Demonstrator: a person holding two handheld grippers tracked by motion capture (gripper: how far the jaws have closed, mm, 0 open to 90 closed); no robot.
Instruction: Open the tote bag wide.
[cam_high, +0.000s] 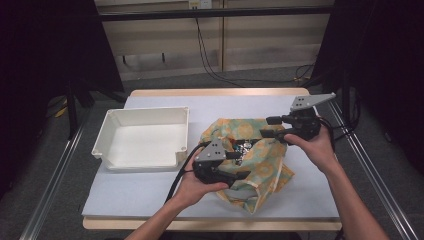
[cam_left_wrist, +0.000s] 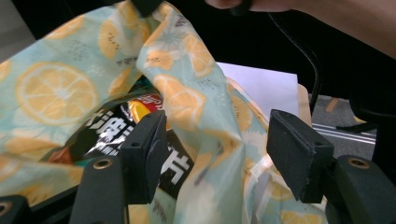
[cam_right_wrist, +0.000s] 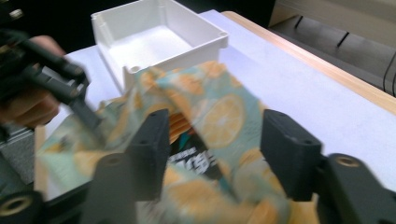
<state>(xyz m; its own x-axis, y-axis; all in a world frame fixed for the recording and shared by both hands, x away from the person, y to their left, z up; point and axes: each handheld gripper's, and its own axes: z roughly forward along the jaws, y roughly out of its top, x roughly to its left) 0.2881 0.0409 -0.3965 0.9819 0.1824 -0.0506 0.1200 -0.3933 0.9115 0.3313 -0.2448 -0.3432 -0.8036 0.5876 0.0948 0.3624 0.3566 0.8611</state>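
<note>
The worktop (cam_high: 150, 195) carries a white tray (cam_high: 143, 138) at its left. Just beside it, right of centre, lies the lemon-print cloth bag (cam_high: 260, 170), mouth gaping, a dark snack packet (cam_left_wrist: 140, 140) inside. My left claw (cam_high: 239, 165) sits at the bag's near edge, my right claw (cam_high: 267, 127) at its far edge. Both stand wide, cloth loose between the jaws, nothing pinched.

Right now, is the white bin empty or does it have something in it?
Empty: the white bin shows a bare floor.
</note>
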